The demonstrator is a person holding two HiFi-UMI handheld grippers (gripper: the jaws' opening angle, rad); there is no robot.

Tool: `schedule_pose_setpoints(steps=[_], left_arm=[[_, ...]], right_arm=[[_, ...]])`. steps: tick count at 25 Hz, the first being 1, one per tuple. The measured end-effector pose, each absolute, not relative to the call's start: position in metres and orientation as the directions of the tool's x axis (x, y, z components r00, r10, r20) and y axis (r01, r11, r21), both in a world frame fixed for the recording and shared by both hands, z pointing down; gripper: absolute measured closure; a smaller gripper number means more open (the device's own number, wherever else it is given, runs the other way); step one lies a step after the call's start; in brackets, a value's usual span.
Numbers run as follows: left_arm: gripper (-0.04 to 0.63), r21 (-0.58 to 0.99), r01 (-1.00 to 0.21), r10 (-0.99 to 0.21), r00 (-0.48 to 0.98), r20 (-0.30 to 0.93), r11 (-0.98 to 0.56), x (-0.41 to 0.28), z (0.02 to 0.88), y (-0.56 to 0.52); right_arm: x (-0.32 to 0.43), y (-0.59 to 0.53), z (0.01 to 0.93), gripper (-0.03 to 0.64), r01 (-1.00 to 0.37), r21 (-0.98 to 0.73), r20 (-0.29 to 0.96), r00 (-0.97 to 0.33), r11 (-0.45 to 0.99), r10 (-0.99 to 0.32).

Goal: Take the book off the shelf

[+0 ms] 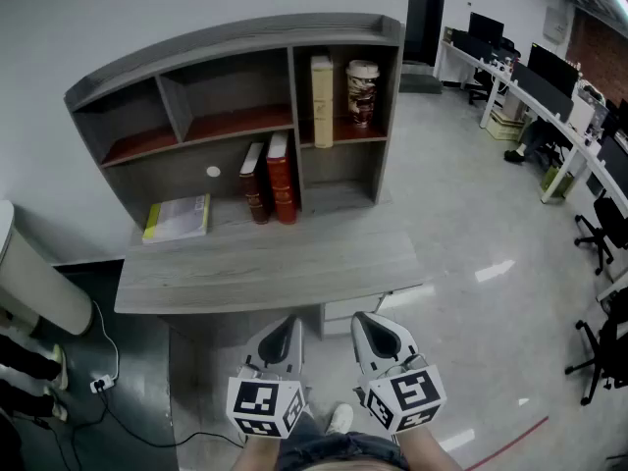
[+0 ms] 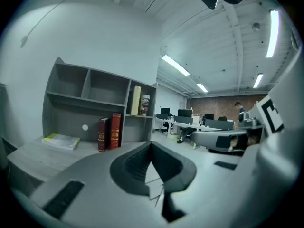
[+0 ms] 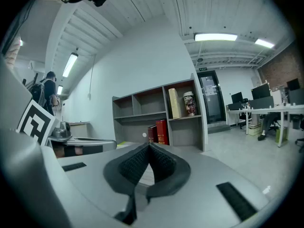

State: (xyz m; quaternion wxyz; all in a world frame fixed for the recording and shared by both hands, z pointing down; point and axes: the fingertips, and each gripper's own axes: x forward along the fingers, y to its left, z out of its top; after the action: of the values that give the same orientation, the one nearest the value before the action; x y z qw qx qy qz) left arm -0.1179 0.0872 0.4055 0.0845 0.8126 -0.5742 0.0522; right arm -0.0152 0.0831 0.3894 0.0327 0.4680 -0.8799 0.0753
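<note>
A grey shelf unit point(image 1: 196, 47) stands on a grey desk point(image 1: 265, 268). In its lower middle bay a red book point(image 1: 282, 177) and a darker red book point(image 1: 255, 184) stand upright. A cream book point(image 1: 322, 101) stands in the upper right bay, beside a patterned cup point(image 1: 362, 92). A yellow-edged book point(image 1: 178, 218) lies flat at lower left. My left gripper point(image 1: 290, 324) and right gripper point(image 1: 362, 322) hang side by side in front of the desk's near edge, well short of the shelf. Both are shut and empty. The red books point(image 2: 110, 131) point(image 3: 158, 131) show beyond the jaws of each gripper.
A white cylinder point(image 1: 29, 283) and a cable on dark flooring lie left of the desk. To the right, glossy floor stretches to rows of desks with monitors point(image 1: 549, 67) and office chairs point(image 1: 603, 229). A person point(image 2: 241, 112) stands far off.
</note>
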Motion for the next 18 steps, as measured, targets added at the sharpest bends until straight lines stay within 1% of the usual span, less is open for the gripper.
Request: schedule_pose_setpoints(steps=[14,18], left_arm=[[0.583,0.078,-0.942,-0.924,0.335,0.185,-0.326,-0.105,0.404,0.092],[0.583,0.097,-0.944,-0.932,0.327,0.154,-0.315,-0.102,0.394,0.082]], right_arm=[[-0.002,0.087,0.392,0.609,-0.834,-0.111,0.136,-0.552,0.541,-0.823],[0.003,0.085,0.390,0.609,-0.829,-0.135,0.124,-0.558,0.543,-0.820]])
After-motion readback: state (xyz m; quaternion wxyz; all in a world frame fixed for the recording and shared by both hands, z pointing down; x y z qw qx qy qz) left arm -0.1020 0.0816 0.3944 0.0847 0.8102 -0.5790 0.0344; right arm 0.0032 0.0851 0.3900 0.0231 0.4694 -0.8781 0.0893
